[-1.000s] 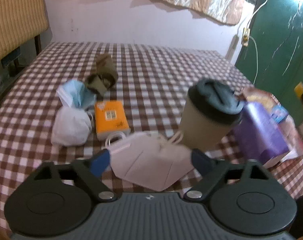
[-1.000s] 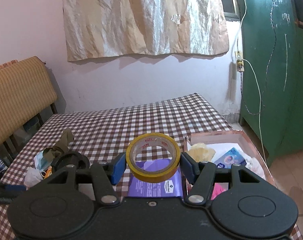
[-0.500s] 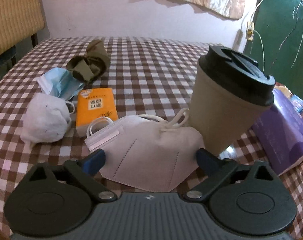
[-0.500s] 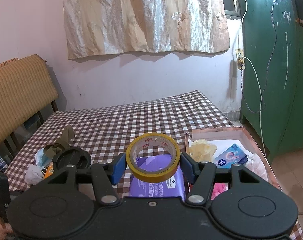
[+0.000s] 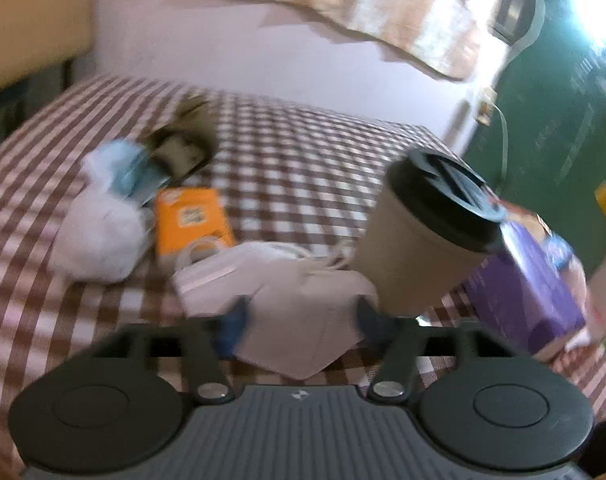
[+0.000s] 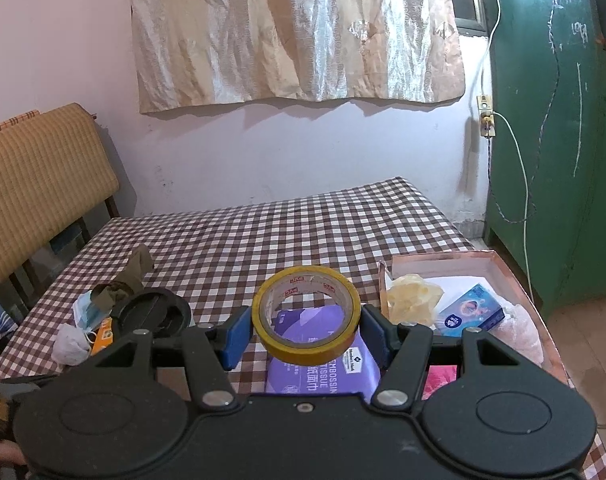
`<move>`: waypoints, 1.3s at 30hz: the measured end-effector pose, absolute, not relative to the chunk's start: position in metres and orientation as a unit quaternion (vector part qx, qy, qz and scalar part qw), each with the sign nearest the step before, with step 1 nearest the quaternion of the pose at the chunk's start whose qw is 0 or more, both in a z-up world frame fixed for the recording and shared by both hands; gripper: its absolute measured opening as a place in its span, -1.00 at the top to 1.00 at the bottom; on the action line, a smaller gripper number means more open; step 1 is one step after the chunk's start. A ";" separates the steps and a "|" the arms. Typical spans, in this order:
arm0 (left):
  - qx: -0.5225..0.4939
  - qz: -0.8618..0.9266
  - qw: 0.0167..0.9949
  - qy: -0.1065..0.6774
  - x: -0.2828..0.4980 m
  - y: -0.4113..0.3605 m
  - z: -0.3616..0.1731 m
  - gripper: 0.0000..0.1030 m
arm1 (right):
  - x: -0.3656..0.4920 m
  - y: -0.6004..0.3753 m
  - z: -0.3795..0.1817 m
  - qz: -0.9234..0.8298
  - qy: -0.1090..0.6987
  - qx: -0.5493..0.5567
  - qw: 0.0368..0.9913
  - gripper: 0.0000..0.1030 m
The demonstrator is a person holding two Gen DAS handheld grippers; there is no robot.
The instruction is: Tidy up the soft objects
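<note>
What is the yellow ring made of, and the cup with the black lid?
The yellow ring looks like a glossy plastic tape roll: printed inner core, shiny band. The cup seems matte tan paper or card, and its black lid looks like smooth moulded plastic; blur leaves that uncertain.

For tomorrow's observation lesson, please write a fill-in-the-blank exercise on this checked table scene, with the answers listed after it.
1. The right gripper is shut on a roll of yellow ____.
2. The beige paper cup wears a lid coloured ____.
3. The left gripper has its fingers either side of a white folded face ____.
4. The orange tissue packet lies on a checked ____.

Answers: tape; black; mask; tablecloth
</note>
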State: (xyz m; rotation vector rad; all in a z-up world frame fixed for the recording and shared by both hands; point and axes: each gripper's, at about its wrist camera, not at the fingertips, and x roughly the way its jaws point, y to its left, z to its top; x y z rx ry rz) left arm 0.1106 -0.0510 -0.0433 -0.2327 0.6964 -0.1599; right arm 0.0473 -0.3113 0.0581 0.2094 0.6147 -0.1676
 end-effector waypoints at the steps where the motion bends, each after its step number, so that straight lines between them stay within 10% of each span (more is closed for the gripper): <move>1: -0.124 -0.070 0.930 0.339 0.108 -0.047 -0.043 -0.61 | 0.047 -0.311 0.058 -0.082 0.302 0.103 0.944 -0.38; 6: -0.185 -0.045 0.912 0.363 0.107 -0.037 -0.044 -0.97 | 0.050 -0.312 0.055 -0.081 0.304 0.104 0.943 -0.38; 15: -0.292 -0.014 0.887 0.358 0.133 -0.028 -0.062 -1.00 | 0.050 -0.309 0.049 -0.071 0.308 0.101 0.943 -0.38; 20: -0.287 -0.032 0.889 0.356 0.140 -0.030 -0.058 0.05 | 0.049 -0.316 0.049 -0.080 0.306 0.106 0.943 -0.38; 28: -0.299 -0.088 0.883 0.352 0.131 -0.024 -0.052 0.73 | 0.049 -0.314 0.046 -0.079 0.308 0.105 0.942 -0.38; 33: -0.268 -0.090 0.892 0.354 0.125 -0.027 -0.050 0.54 | 0.048 -0.314 0.047 -0.078 0.307 0.107 0.943 -0.38; 37: -0.143 -0.095 0.927 0.334 0.112 -0.049 -0.043 -0.53 | 0.047 -0.314 0.046 -0.075 0.307 0.105 0.943 -0.38; 39: -0.103 -0.087 0.938 0.318 0.105 -0.054 -0.042 -0.59 | 0.047 -0.313 0.046 -0.075 0.308 0.107 0.942 -0.38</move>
